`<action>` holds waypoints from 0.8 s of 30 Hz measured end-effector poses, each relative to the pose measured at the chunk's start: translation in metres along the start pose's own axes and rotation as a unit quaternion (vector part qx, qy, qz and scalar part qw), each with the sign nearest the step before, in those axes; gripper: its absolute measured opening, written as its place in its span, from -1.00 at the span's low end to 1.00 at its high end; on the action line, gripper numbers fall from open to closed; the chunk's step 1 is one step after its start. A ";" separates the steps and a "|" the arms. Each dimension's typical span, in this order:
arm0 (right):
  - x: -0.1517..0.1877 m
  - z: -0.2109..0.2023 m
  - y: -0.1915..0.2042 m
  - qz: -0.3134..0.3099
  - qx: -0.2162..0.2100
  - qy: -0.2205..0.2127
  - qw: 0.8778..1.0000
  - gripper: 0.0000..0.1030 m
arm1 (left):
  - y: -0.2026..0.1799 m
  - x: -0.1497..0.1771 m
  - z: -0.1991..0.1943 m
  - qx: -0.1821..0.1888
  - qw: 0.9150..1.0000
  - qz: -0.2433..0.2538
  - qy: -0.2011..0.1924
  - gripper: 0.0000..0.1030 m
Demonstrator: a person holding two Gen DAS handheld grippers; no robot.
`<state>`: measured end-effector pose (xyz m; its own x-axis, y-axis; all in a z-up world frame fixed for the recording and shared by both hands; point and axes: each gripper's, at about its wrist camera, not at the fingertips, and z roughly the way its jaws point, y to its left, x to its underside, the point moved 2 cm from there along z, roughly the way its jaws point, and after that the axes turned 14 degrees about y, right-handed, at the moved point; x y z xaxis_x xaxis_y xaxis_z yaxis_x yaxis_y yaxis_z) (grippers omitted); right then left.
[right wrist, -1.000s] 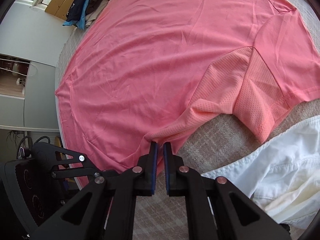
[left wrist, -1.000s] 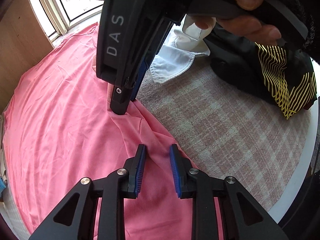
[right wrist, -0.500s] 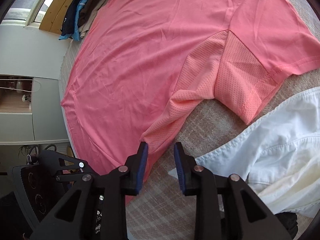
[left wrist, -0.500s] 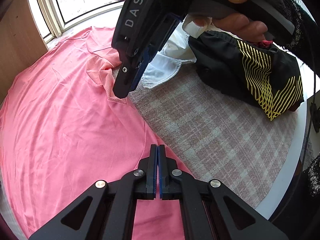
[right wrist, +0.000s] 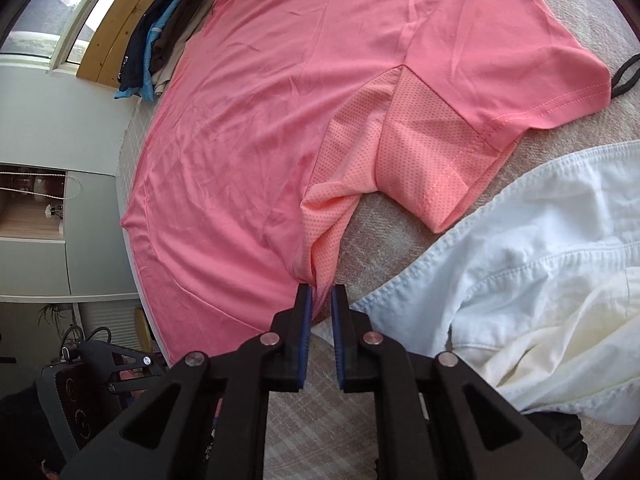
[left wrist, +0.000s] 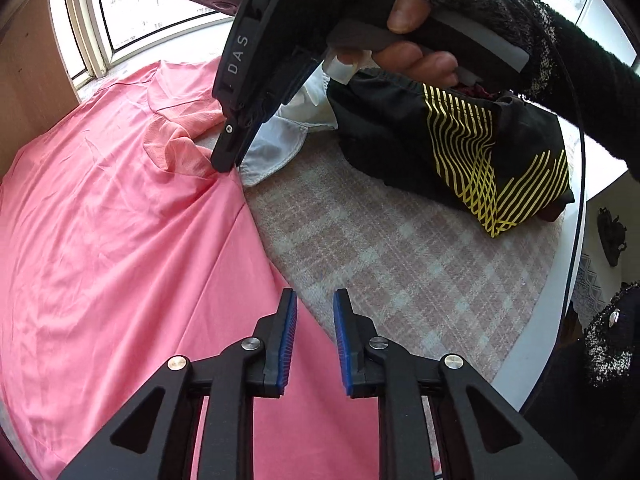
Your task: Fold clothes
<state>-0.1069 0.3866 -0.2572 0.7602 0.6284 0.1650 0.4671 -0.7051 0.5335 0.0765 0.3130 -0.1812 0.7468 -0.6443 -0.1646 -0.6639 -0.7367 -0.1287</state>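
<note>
Left wrist view. Your left gripper [left wrist: 314, 312] hangs over the side edge of the pink T-shirt [left wrist: 120, 240], its blue pads [left wrist: 289, 336] parted and nothing between them; the jaws have just been opening. The shirt lies spread to the left of the tool, the checked cloth [left wrist: 392, 264] to its right, with the hem line running up between the two fingers. Ahead and above, your right gripper [left wrist: 228, 164] comes down at the mesh underarm panel [left wrist: 176, 152], carried by your right hand [left wrist: 416, 52]. Beyond it, ahead and right, lie a white garment [left wrist: 276, 148] and a black garment with yellow stripes [left wrist: 460, 144].

Right wrist view. The right gripper [right wrist: 320, 300] has its jaws narrowly spread, having just been closing, with a bunched ridge of mesh panel [right wrist: 328, 240] reaching between the tips; whether the pads already press on it cannot be told. The sleeve [right wrist: 500, 80] lies ahead and right, the white garment [right wrist: 540, 280] just right of the tool.

Judged step: taking hold along the shirt's side before folding it inward. Close the right jaws on both layers of the ridge, clear of the white garment. Lower the left gripper onto the side edge so that the fabric alone, not the checked cloth, enters the pads, then lift both together.
</note>
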 end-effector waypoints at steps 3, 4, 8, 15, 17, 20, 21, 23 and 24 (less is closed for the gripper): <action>0.001 0.000 0.006 -0.006 0.029 -0.001 1.000 -0.59 | -0.020 0.023 0.005 -0.014 1.000 0.006 0.026 -0.53; 0.001 -0.001 0.009 -0.011 0.038 -0.005 0.999 -0.59 | -0.028 0.030 0.010 -0.023 0.999 0.016 0.037 -0.48; -0.007 -0.004 0.008 -0.001 0.025 -0.019 1.000 -0.48 | -0.048 0.046 0.023 -0.008 0.998 0.035 0.046 -0.30; -0.003 -0.008 0.002 0.017 0.102 -0.026 0.994 -0.70 | -0.062 0.051 0.023 0.056 0.996 0.052 0.054 -0.89; 0.005 -0.021 0.005 0.026 0.121 -0.045 0.991 -0.66 | -0.067 0.055 0.021 0.070 0.995 0.054 0.053 -0.88; 0.012 -0.035 0.032 0.001 0.120 -0.098 0.988 -0.48 | -0.068 0.060 0.011 0.077 0.995 0.041 0.042 -0.84; 0.010 -0.030 0.045 -0.018 0.121 -0.104 0.987 -0.42 | -0.060 0.063 0.005 0.076 0.996 0.028 0.034 -0.79; 0.005 -0.014 0.070 -0.053 0.118 -0.102 0.986 -0.28 | -0.044 0.070 -0.006 0.075 0.997 0.001 0.017 -0.69; 0.002 -0.002 0.079 -0.064 0.116 -0.089 0.987 -0.28 | -0.036 0.074 -0.011 0.073 0.997 -0.013 0.009 -0.65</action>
<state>-0.0695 0.3329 -0.2137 0.7465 0.6634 -0.0515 0.6392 -0.6936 0.3322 0.1565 0.2897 -0.1781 0.7639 -0.6297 -0.1413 -0.6414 -0.7166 -0.2741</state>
